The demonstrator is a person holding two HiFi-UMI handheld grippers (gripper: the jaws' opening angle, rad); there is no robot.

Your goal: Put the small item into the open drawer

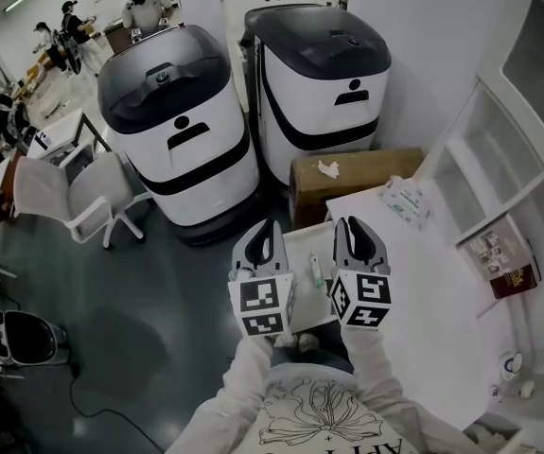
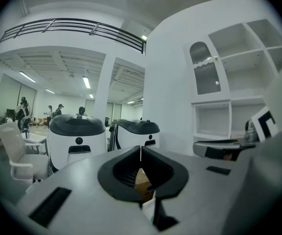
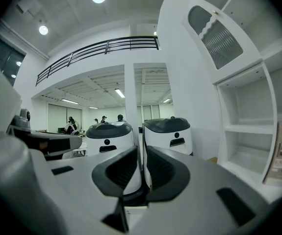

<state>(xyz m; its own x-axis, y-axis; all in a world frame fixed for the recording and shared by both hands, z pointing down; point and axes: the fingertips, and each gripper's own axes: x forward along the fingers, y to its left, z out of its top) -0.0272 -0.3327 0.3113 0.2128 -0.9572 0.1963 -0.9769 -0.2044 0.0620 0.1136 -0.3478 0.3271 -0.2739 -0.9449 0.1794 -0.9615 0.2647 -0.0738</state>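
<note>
In the head view a white open drawer [image 1: 300, 246] juts out from the white desk [image 1: 413, 282], just in front of the person. A small pale greenish item [image 1: 316, 270] lies inside it. My left gripper [image 1: 264, 227] hovers over the drawer's left edge and my right gripper [image 1: 352, 225] over its right edge, both pointing away from the person. The item lies between them, nearer the right one. The left gripper [image 2: 141, 149] has its jaws meeting at the tips, with nothing held. The right gripper [image 3: 142, 153] also has its jaws together and empty.
Two big white machines with black lids [image 1: 182, 130] [image 1: 319, 83] stand ahead on the dark floor. A cardboard box [image 1: 347, 180] sits beyond the drawer. On the desk lie a tissue pack [image 1: 404, 200] and a book [image 1: 499, 253]. A white chair [image 1: 73, 192] stands at the left.
</note>
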